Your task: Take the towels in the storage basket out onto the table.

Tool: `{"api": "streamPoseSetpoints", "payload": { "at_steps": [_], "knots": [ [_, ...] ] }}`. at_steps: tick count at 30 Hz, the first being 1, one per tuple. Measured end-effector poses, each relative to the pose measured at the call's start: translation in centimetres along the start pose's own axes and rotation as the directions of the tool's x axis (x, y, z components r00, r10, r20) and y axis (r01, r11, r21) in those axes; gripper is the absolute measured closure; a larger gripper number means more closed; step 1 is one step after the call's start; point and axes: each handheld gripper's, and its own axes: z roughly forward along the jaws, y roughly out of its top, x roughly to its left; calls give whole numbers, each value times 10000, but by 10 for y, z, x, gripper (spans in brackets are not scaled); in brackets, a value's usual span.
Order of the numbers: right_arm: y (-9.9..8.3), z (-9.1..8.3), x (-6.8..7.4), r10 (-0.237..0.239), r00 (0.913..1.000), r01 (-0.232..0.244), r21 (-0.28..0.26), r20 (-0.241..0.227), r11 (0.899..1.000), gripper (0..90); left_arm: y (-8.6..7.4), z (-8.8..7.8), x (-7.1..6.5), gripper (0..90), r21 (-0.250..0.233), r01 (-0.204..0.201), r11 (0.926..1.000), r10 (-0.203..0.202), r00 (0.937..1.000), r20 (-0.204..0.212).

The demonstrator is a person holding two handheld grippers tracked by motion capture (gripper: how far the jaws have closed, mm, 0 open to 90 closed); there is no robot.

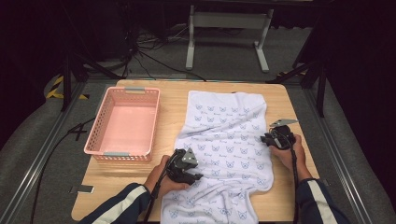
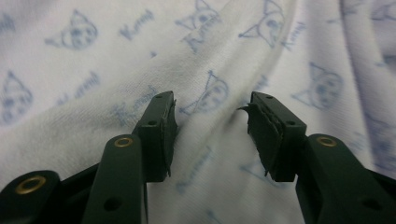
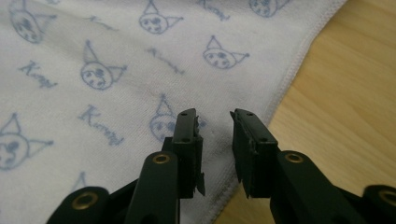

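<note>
A white towel (image 1: 224,140) printed with blue cat faces lies spread and rumpled on the wooden table (image 1: 173,107), its near end hanging over the front edge. My left gripper (image 1: 196,175) rests at the towel's left edge near the front. In the left gripper view the towel (image 2: 210,46) forms a soft ridge that runs between the open jaws of the left gripper (image 2: 212,126), and the pads do not press it. My right gripper (image 1: 266,139) sits at the towel's right edge. In the right gripper view the right gripper (image 3: 215,140) stands open just over the hemmed border of the towel (image 3: 93,46).
An empty pink plastic basket (image 1: 100,116) stands on the table's left side. Bare wood (image 3: 345,93) lies right of the towel's hem. A white metal stand (image 1: 229,21) and cables are on the floor beyond the table.
</note>
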Motion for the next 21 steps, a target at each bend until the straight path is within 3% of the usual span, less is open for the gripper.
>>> {"api": "streamPoseSetpoints", "payload": {
  "at_steps": [1,2,3,5,6,7,9,11,12,13,15,16,17,18,19,20,21],
  "knots": [
    [-3,-4,-2,24,10000,-25,174,47,9998,710,-3,-2,-6,529,27,26,10000,-27,9997,227],
    [-7,-9,-4,-124,9979,101,364,632,9993,710,-7,-5,-12,534,135,-54,9999,50,9996,289],
    [-12,-14,-7,-228,9954,182,503,925,9986,713,-10,-8,-17,531,189,-72,9998,62,9986,520],
    [-22,-21,-14,31,9951,-65,348,985,9994,688,-17,-9,-27,527,-59,-21,10000,26,9960,892],
    [-27,-24,-18,115,9932,-148,271,1158,9995,681,-19,-10,-33,526,-42,6,10000,-2,9944,1058],
    [-30,-26,-21,318,9918,-351,241,1234,9991,655,-18,-11,-38,530,202,-226,9995,199,9916,1275],
    [-32,-27,-22,467,9892,-489,126,1386,9987,603,-16,-12,-51,531,380,-736,9966,708,9950,699],
    [-33,-33,-13,143,9929,-143,-10,1177,9999,578,-14,-15,-54,488,208,-1156,9931,1155,9933,71],
    [-33,-39,-5,-105,9954,117,-117,948,9999,585,-14,-15,-54,470,208,-1156,9931,1155,9933,71],
    [-35,-50,8,-479,9967,490,-155,650,9987,575,-12,-17,-50,460,-141,-1018,9947,1016,9948,-114],
    [-44,-70,30,-862,9963,864,-672,54,9940,587,-10,-20,-42,448,-169,-939,9954,934,9952,-286],
    [-44,-70,30,-862,9963,864,-672,54,9940,587,-10,-20,-37,448,-169,-1194,9927,1185,9917,-491],
    [-51,-81,45,-1239,9898,1171,-934,-703,9887,585,-11,-21,-33,450,-114,-1150,9933,1141,9919,-566],
    [-57,-89,57,-1456,9852,1355,-1092,-903,9847,587,-14,-21,-27,455,-153,-866,9961,859,9954,-428],
    [-65,-97,69,-1767,9742,1587,-1306,-1406,9787,594,-16,-21,-25,457,-217,-903,9957,892,9949,-475],
    [-70,-100,79,-1910,9538,1597,-1469,-2319,9762,589,-16,-21,-25,456,-217,-903,9957,892,9949,-475],
    [-76,-99,92,-2179,9372,1850,-1417,-2722,9725,600,-19,-20,-18,469,141,-920,9957,926,9941,-561]
  ]
}}
